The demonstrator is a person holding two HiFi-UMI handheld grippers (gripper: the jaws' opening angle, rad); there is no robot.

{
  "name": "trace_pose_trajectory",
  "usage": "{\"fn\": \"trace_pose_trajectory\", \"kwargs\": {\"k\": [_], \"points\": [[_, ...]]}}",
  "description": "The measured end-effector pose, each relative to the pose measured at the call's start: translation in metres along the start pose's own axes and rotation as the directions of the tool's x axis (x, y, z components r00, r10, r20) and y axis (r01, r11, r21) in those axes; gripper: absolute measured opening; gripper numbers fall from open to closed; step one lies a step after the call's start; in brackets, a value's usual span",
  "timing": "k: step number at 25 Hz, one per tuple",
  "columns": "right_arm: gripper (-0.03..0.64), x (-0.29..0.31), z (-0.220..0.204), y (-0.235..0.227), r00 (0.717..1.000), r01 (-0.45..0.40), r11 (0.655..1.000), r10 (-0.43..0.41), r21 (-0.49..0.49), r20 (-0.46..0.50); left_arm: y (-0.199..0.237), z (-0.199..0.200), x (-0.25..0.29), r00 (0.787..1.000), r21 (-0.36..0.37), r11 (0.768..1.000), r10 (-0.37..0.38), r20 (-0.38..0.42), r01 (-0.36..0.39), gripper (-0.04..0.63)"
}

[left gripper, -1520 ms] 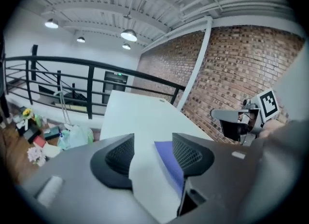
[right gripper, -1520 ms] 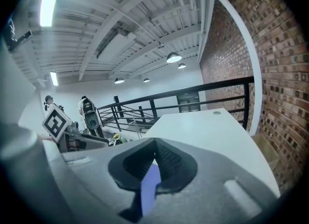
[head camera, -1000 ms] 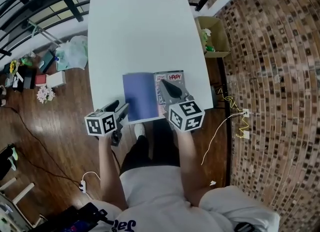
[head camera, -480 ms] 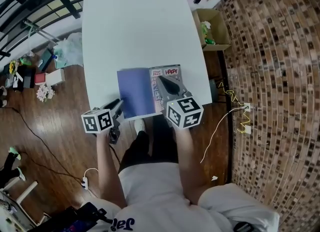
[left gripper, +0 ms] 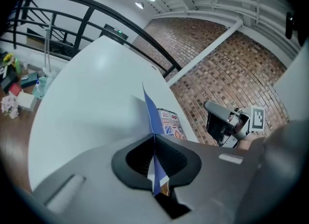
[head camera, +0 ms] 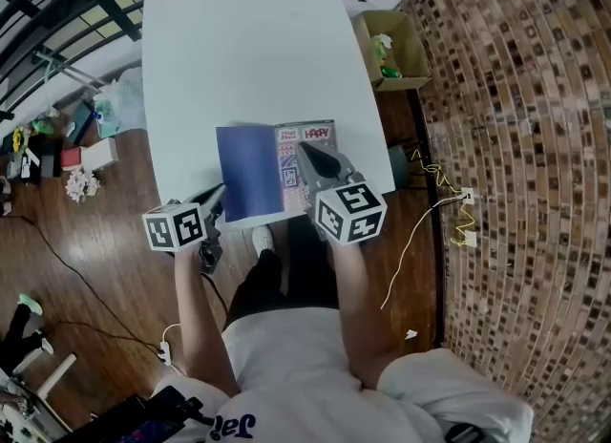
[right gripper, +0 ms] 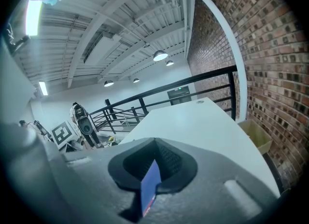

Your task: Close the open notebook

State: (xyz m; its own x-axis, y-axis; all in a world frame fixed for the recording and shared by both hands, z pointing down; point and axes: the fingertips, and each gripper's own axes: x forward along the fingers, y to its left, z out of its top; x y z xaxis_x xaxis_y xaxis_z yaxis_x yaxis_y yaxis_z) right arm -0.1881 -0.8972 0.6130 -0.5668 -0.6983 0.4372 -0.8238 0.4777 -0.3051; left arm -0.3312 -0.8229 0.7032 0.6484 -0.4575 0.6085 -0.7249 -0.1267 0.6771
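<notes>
The notebook [head camera: 274, 172] lies open on the white table [head camera: 239, 59], close to the edge by my body. Its left side is a plain blue sheet [head camera: 246, 172]. Its right side is a page [head camera: 307, 137] with bright pictures on it.

My left gripper [head camera: 221, 194] has its two fingers squeezed tight on the outer edge of the blue sheet. The sheet sticks out thin between them. I cannot tell if that sheet is up off the table.

My right gripper [head camera: 304, 150] is on the right side of the notebook. Its fingers are pressed together with a thin blue edge of the notebook caught between them.

A brown box [head camera: 391, 48] sits on the floor beside the table.
</notes>
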Motion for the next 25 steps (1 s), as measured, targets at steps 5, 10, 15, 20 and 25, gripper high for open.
{"fn": "trace_pose_trajectory", "kwargs": {"k": [5,10,15,20,25], "points": [[-0.009,-0.013,0.009,-0.014,0.999,0.025,1.000,-0.025,0.008,0.022,-0.039,0.017,0.004,0.998,0.047,0.997,-0.063,-0.020,0.064,0.018],[-0.011,-0.029,0.018,-0.035,0.995,0.079,0.996,-0.080,0.031,0.056,-0.080,0.027,0.018,0.987,0.047,0.988,-0.146,-0.062,0.149,0.018],[-0.009,-0.052,0.021,-0.064,0.986,0.139,0.988,-0.144,0.062,0.080,-0.124,0.030,0.046,0.966,0.053,0.967,-0.242,-0.093,0.248,0.020],[-0.009,-0.086,0.020,-0.103,0.967,0.225,0.968,-0.235,0.109,0.099,-0.170,0.013,0.088,0.933,0.036,0.943,-0.323,-0.158,0.332,0.020],[-0.011,-0.123,0.014,-0.137,0.942,0.300,0.942,-0.318,0.152,0.112,-0.182,-0.022,0.142,0.930,0.080,0.955,-0.257,-0.262,0.287,0.018]]}}
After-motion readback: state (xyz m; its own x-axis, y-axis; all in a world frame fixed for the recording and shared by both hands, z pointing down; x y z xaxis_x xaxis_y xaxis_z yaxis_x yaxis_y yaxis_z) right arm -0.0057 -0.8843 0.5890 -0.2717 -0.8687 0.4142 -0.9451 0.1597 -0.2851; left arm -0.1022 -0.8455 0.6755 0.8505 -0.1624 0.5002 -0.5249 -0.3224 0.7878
